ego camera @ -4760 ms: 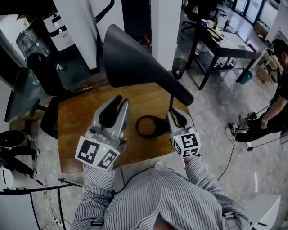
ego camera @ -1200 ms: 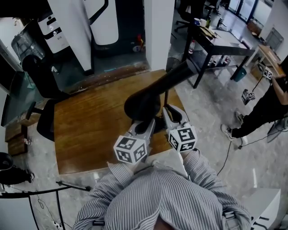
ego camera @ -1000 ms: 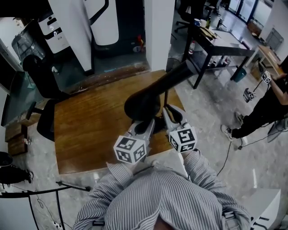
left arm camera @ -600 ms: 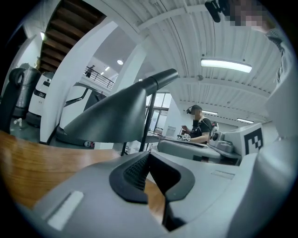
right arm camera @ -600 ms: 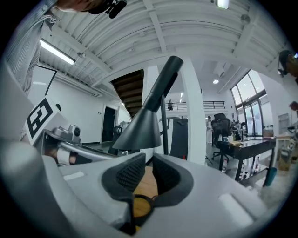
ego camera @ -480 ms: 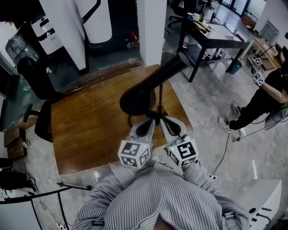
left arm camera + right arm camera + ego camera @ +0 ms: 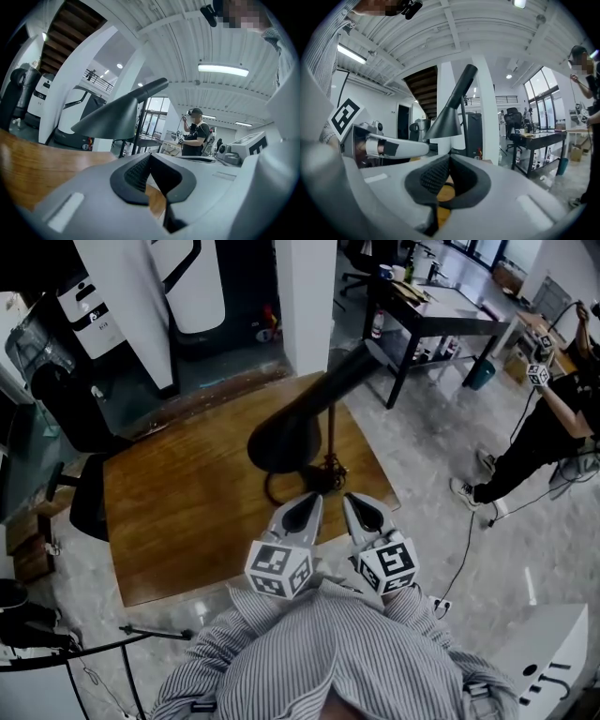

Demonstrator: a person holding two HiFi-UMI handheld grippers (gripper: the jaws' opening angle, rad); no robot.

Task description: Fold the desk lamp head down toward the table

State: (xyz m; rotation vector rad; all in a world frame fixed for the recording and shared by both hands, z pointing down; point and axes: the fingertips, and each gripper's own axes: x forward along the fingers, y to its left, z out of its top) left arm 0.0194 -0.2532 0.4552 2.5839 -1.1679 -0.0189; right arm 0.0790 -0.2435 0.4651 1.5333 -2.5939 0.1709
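A black cone-shaded desk lamp (image 7: 298,418) stands on the brown wooden surface (image 7: 178,512), shade angled downward. Near its base, the left tongs (image 7: 307,501) and right tongs (image 7: 357,502) are both pressed together, empty.

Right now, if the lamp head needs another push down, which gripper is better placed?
Left, by a little. In the head view the left gripper sits nearer the wide end of the lamp head; the right gripper sits by the stem. Both are shut, empty and off the lamp.
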